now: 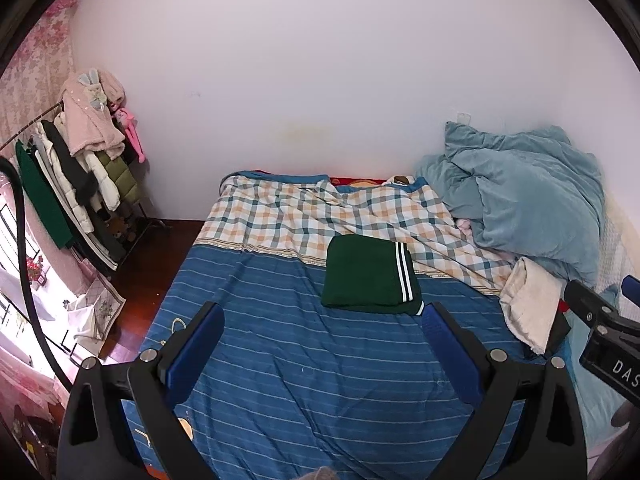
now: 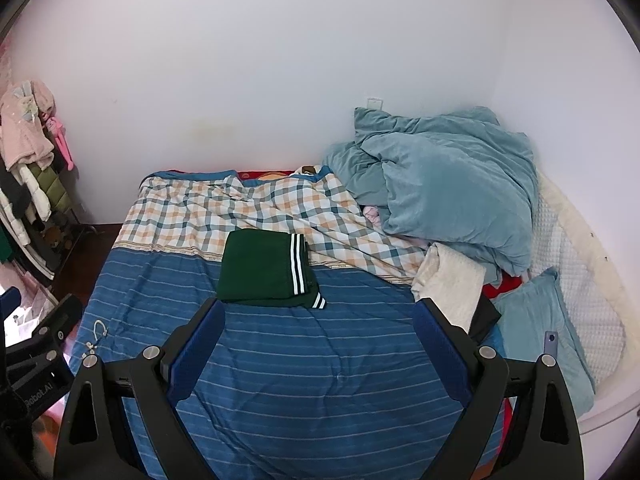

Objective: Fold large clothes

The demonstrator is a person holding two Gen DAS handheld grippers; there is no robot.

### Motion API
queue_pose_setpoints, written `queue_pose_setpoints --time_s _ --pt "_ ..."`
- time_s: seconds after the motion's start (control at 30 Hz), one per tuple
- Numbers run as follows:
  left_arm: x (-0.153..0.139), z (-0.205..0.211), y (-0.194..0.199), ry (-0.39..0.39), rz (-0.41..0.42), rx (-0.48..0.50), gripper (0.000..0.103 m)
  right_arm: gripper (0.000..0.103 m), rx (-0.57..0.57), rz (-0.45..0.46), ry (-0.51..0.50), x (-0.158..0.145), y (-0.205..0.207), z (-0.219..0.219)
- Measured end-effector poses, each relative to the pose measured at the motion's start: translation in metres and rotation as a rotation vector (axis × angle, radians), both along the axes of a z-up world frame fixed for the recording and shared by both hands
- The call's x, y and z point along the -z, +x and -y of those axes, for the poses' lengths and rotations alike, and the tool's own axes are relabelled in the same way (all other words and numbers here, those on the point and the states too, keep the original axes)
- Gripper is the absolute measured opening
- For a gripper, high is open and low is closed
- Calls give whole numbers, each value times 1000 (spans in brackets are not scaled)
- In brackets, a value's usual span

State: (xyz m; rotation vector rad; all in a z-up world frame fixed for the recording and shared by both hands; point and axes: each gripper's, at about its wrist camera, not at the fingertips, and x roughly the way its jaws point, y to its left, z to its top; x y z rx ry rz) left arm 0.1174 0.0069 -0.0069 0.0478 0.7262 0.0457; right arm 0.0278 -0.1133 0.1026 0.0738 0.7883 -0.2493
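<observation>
Both jaws spread wide and empty, I hover my left gripper (image 1: pixel 323 328) and right gripper (image 2: pixel 318 324) over the blue striped bed (image 2: pixel 280 380), where the folded dark green garment with white stripes (image 2: pixel 262 268) lies flat, its long axis running away from me, striped edge on its right.

Both grippers (image 1: pixel 323 318) (image 2: pixel 316 316) spread wide, empty.

White wall (image 1: pixel 320 80); dark wood floor (image 1: pixel 148 264); bed (image 1: pixel 280 360) against wall; clothes rack (image 1: pixel 76 184) left, near bright window (image 1: pixel 12 248).

both wrist views overlook bed (image 1: pixel 280 360)
</observation>
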Motion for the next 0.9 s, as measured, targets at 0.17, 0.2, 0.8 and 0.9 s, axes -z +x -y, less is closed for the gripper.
queue_pose_setpoints --time_s 0.17,0.2,0.8,0.9 --pt "-2 0 0 -1 4 3 101 98 -31 7 11 -2 3 3" --pt "-2 0 -1 1 5 1 101 99 -35 8 10 -2 4 4" --pt "-14 2 -7 6 32 2 101 99 -61 12 18 -5 14 11" --pt "-15 4 -7 7 34 5 102 99 -64 12 23 -5 16 15"
